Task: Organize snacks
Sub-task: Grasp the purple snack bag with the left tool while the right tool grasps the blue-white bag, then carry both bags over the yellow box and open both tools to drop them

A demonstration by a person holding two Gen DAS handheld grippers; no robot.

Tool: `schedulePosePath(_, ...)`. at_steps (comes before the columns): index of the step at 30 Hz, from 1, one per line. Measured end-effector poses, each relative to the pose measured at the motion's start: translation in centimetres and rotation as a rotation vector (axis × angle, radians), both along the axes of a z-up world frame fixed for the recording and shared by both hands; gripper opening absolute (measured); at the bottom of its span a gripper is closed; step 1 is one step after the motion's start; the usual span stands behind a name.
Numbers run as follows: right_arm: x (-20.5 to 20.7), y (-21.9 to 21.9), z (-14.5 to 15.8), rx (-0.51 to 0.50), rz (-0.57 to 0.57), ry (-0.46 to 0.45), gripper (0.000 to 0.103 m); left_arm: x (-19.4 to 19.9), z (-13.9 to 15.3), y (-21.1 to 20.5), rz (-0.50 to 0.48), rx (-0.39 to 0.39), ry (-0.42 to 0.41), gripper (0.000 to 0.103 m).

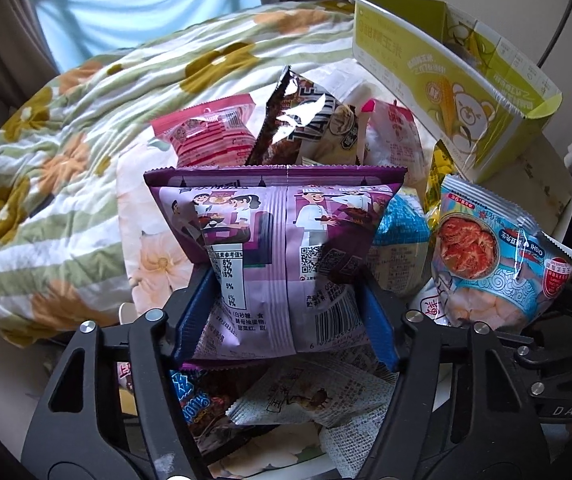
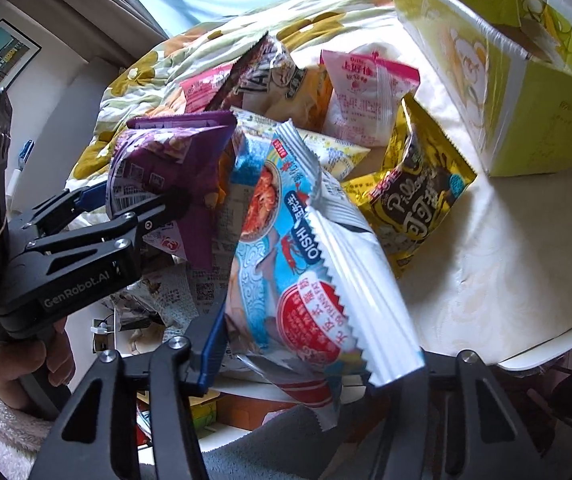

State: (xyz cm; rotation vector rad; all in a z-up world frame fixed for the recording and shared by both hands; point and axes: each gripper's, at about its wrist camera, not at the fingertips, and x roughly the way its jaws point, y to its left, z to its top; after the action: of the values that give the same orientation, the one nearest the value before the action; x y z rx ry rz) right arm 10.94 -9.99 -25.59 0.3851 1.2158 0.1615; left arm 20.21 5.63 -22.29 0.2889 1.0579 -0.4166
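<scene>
My left gripper (image 1: 286, 280) is shut on a purple snack bag (image 1: 273, 240) and holds it upright above the pile; the same gripper (image 2: 141, 204) and purple bag (image 2: 165, 160) show at the left of the right wrist view. My right gripper (image 2: 314, 344) is shut on a blue-and-white Oishi shrimp-chip bag (image 2: 286, 248), which also appears at the right of the left wrist view (image 1: 494, 248). Behind lie a pink bag (image 1: 209, 132), a dark brown bag (image 1: 310, 120), another pink-white bag (image 2: 366, 92) and a yellow Pillows bag (image 2: 414, 200).
An open green-yellow cardboard box (image 1: 458, 92) stands at the back right on a white table (image 2: 506, 280). A floral quilt (image 1: 65, 140) covers the bed to the left. More snack bags (image 1: 306, 400) lie below my left gripper.
</scene>
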Motion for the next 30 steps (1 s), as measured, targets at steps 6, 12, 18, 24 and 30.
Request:
schedulePosePath(6,-0.3,-0.2,1.7,-0.013,-0.012,-0.029,0.051,0.0,1.6,1.2,0.023,-0.052,-0.005,0.060)
schedulePosePath(12,-0.4,-0.8,4.5,-0.038,-0.025,-0.090,0.050,-0.5,4.6,1.9,0.035,-0.094,-0.060,0.059)
schedulePosePath(18,0.6,-2.0,8.2,-0.064,-0.032,-0.168,0.050,-0.6,9.0,1.1,0.061,-0.153,-0.130,0.059)
schedulePosePath(24,1.7,-6.3,11.5,-0.076,-0.037,-0.258,0.050,0.2,12.8,-2.0,0.092,-0.199,-0.190,0.059)
schedulePosePath(30,3.8,-12.6,13.9,-0.077,-0.011,-0.316,0.050,1.8,15.6,-7.9,0.143,-0.230,-0.242,0.059)
